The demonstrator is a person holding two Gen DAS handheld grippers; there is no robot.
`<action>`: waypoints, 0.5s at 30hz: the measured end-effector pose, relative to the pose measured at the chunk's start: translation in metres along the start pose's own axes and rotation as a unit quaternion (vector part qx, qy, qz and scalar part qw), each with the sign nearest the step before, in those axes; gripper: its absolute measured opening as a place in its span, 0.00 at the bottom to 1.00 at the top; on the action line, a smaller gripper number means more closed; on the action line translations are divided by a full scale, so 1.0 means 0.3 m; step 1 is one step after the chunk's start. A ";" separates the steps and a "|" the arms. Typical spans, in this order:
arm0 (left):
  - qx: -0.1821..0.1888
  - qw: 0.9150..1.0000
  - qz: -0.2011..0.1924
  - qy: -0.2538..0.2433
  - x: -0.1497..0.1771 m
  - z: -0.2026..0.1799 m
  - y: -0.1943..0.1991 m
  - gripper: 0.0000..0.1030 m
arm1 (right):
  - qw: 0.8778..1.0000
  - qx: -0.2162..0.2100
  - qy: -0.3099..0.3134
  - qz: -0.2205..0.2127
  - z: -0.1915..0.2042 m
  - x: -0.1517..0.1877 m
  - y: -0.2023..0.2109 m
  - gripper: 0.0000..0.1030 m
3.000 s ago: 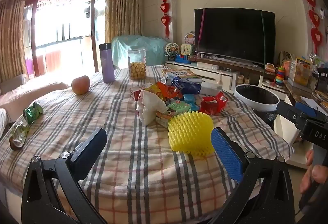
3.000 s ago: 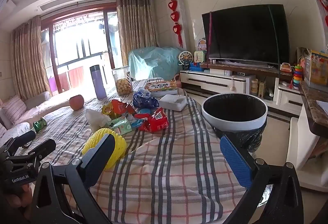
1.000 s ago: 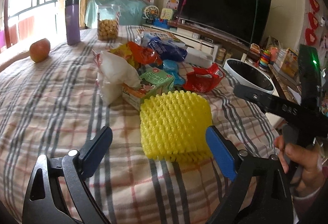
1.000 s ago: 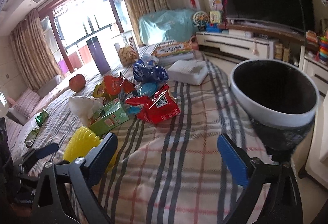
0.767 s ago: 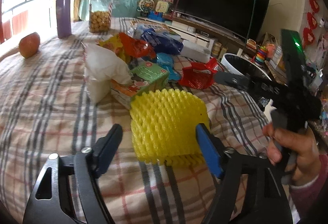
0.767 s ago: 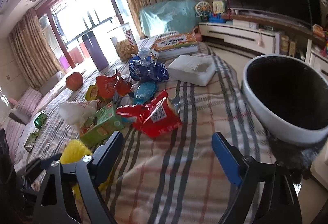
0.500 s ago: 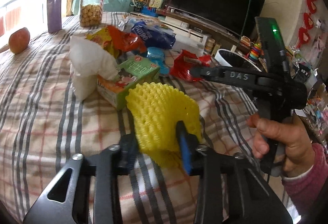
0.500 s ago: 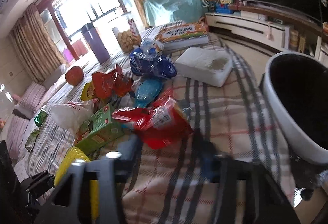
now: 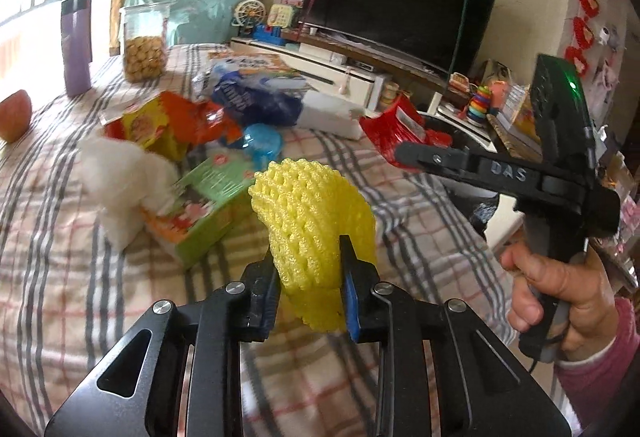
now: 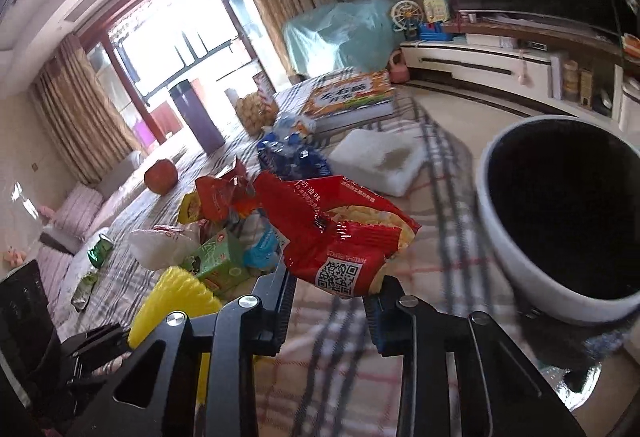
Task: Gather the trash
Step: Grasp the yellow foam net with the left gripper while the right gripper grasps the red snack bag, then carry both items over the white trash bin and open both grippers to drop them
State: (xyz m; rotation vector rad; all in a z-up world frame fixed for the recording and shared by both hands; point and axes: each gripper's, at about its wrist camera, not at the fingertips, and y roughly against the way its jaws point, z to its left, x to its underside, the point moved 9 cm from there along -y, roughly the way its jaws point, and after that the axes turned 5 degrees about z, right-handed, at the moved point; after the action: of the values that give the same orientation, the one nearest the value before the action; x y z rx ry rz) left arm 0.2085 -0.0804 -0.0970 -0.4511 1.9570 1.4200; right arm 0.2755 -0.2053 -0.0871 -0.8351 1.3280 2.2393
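Note:
My left gripper [image 9: 308,277] is shut on a yellow foam fruit net [image 9: 312,221] and holds it lifted above the checked tablecloth [image 9: 60,269]. My right gripper [image 10: 332,293] is shut on a red snack bag [image 10: 340,233] and holds it up beside the white trash bin with a black liner [image 10: 500,237]. In the left wrist view the right gripper's finger [image 9: 440,159] holds the red bag [image 9: 396,125]. More trash lies on the table: a green carton [image 9: 204,197], a white bag [image 9: 120,181], an orange wrapper [image 9: 172,125], a blue bag [image 9: 256,101].
A purple flask [image 9: 76,45], a jar of biscuits [image 9: 144,45] and an apple [image 9: 14,113] stand at the table's far side. A white tissue pack [image 10: 380,157] and a flat box [image 10: 352,97] lie near the far edge. A TV [image 9: 400,17] stands behind.
Both grippers moved in and closed: the left on the yellow foam net, the right on the red snack bag. Both items have been lifted off the table.

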 end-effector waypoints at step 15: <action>0.044 0.998 0.007 -0.033 -0.127 -0.221 -0.129 0.23 | 0.996 0.049 -0.063 -0.026 -0.280 0.009 0.197 0.31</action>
State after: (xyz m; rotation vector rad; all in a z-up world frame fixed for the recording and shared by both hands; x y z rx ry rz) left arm 0.2391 -0.1597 -0.0857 -0.3463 1.9639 1.3334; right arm 0.2616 -0.3070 -0.0819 -0.6746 1.3297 2.1301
